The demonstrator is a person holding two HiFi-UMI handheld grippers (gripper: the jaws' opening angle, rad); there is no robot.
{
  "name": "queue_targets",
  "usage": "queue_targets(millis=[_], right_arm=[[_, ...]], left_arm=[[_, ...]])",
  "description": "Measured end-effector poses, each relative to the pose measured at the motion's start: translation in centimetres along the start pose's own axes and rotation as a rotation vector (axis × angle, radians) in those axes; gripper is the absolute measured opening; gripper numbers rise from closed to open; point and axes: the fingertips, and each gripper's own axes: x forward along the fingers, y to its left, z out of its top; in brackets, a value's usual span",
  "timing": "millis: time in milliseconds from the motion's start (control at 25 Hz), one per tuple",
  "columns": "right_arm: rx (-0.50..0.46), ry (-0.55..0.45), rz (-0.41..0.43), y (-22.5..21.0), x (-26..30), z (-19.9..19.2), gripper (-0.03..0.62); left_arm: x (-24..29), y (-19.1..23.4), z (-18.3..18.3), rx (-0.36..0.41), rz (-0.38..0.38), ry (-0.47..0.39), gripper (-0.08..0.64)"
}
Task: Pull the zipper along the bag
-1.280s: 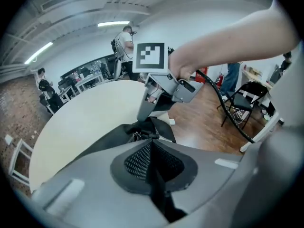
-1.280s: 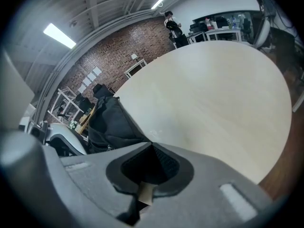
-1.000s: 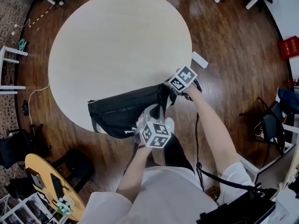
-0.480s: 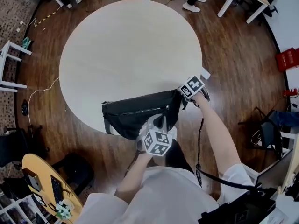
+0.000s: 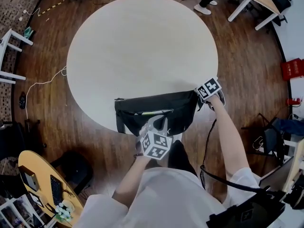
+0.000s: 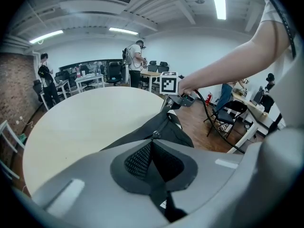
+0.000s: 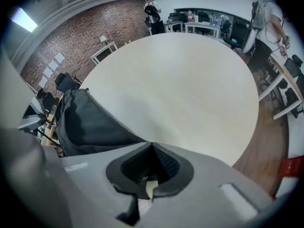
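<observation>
My left gripper (image 5: 159,122) has its two fingers (image 6: 90,175) squeezed shut on the black zipper pull (image 6: 153,167), a thin strap that comes out from between them. The little zipper slider (image 6: 154,134) sits right at my left fingertips, so close it almost touches them. The black waist bag (image 5: 183,120) lies on the near edge of the round table (image 5: 142,46). It reaches out to both sides of my left fingertips, and one end of it is in my right ones. Along the top of the bag, just ahead of my left fingertips, I can see a thin pale green slit (image 5: 153,112), so I think that part of the zipper is open. The slider looks to be near the middle of the bag, so I guess the pull is about half done and the rest of the zipper is left to go. My right gripper (image 5: 202,98) has its fingers (image 7: 223,184) pinched shut on the bag's end, which should stop the bag from sliding.
</observation>
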Motion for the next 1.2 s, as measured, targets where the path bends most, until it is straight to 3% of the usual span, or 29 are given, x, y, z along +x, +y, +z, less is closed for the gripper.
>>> queue_targets(millis=[320,720,1200], right_arm=[[0.022,0.019,-0.092,-0.5,-0.3,-0.2,-0.008],[0.086,0.020,-0.148,-0.8,-0.2,0.0,-0.008],[0.082,0.056,-0.244,-1.0,-0.4,-0.2,-0.008]], left_arm=[[-3.4,4.3,-2.9,-0.070,0.000,-0.001,0.020],[-7.9,11.0,-7.4,-0.138,0.063,0.001,0.020],[-10.5,17.6,-11.3,-0.222,0.137,0.006,0.020]])
